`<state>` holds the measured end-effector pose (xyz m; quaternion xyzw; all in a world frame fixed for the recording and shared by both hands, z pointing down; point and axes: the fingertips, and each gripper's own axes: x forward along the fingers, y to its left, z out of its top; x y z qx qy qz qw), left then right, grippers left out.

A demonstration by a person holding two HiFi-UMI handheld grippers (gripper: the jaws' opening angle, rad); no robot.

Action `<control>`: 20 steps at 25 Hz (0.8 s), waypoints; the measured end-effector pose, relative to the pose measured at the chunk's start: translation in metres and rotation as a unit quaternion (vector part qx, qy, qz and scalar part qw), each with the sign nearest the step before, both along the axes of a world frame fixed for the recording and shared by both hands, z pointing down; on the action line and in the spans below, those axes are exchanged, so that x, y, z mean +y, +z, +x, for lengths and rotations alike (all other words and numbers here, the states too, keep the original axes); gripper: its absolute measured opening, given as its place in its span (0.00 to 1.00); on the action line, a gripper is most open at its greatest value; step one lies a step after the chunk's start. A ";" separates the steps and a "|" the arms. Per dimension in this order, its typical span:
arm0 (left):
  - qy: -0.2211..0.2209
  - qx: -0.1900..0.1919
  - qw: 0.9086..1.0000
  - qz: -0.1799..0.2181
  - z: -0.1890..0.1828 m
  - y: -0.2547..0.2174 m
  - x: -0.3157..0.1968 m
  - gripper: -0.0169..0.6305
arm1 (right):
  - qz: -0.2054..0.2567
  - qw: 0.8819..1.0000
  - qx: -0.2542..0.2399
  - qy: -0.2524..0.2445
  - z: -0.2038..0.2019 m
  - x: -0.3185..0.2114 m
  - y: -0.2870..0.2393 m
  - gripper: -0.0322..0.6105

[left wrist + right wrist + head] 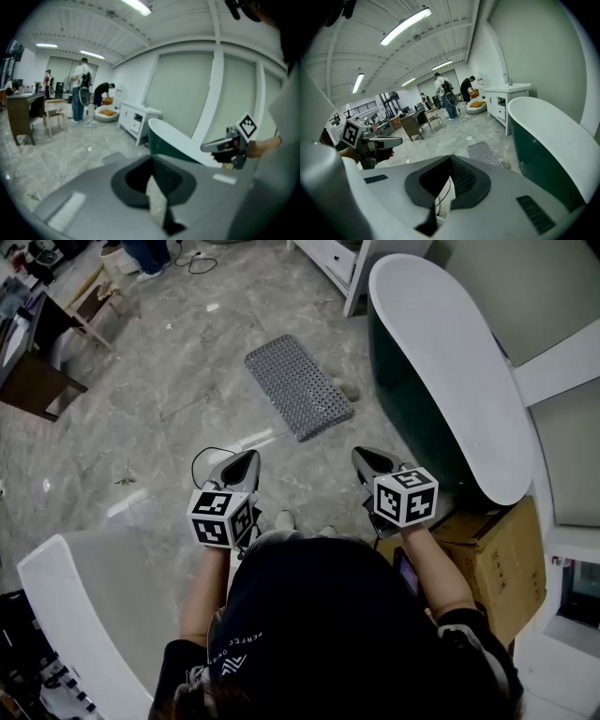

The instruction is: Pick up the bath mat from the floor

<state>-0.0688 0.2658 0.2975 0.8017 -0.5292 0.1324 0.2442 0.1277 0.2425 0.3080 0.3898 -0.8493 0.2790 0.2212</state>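
**A:** Where do we stand? The bath mat (pixel 299 387) lies flat on the marble-look floor (pixel 178 381), grey and dotted with holes. Its far corner sits just beside the bathtub (pixel 450 381).

**B:** Nothing is done on this one, I'd say. The mat looks untouched, and both tools hang out in front of the person, well short of it, with bare floor between.

**A:** And the jaws?

**B:** The left gripper (pixel 246 465) has its tips pressed together with nothing caught in them; only floor shows through the slot lower down. The right gripper (pixel 367 460) is the same, closed right up and empty (that black cable (pixel 199 463) seen through its slot lies on the floor beyond, not in the grip).

**A:** So the whole job is ahead, by my reading: step or lean forward, bring a tool down to an edge of the mat, part the jaws, pinch, and lift it clear.

**B:** A thin, floppy sheet flat on a hard floor. Getting a jaw under the rim looks like the fiddly bit.

**A:** Any writing to call out?

**B:** There's white print on the person's black top (pixel 319 615), upside down from this angle. One line seems to begin "PERFEC"; the rest I can't make out. The cubes on the tools carry only black-and-white square markers. I see no readable label on the cardboard box (pixel 502 563) or on the mat.
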 end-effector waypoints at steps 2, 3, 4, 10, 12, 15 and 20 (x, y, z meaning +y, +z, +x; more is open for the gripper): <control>0.001 0.001 1.000 -0.002 -0.008 0.003 -0.002 0.03 | 0.001 1.000 0.001 -0.003 -0.011 -0.004 0.001 0.04; 0.001 0.002 1.000 -0.004 -0.013 0.005 -0.004 0.03 | 0.001 1.000 0.001 -0.004 -0.016 -0.006 0.001 0.04; 0.002 0.002 1.000 -0.005 -0.017 0.006 -0.006 0.03 | 0.001 1.000 0.000 -0.006 -0.022 -0.008 0.002 0.04; 0.014 0.004 1.000 -0.011 -0.035 0.013 -0.020 0.03 | -0.005 1.000 0.000 -0.014 -0.046 -0.016 0.006 0.04; 0.017 0.005 1.000 -0.014 -0.036 0.016 -0.025 0.03 | -0.005 1.000 0.004 -0.016 -0.047 -0.019 0.008 0.04; 0.022 0.011 1.000 -0.013 -0.035 0.018 -0.038 0.03 | -0.007 1.000 0.011 -0.012 -0.041 -0.034 0.009 0.04; 0.027 0.017 0.999 -0.016 -0.026 0.025 -0.070 0.03 | -0.017 1.000 0.006 -0.006 -0.034 -0.072 0.021 0.04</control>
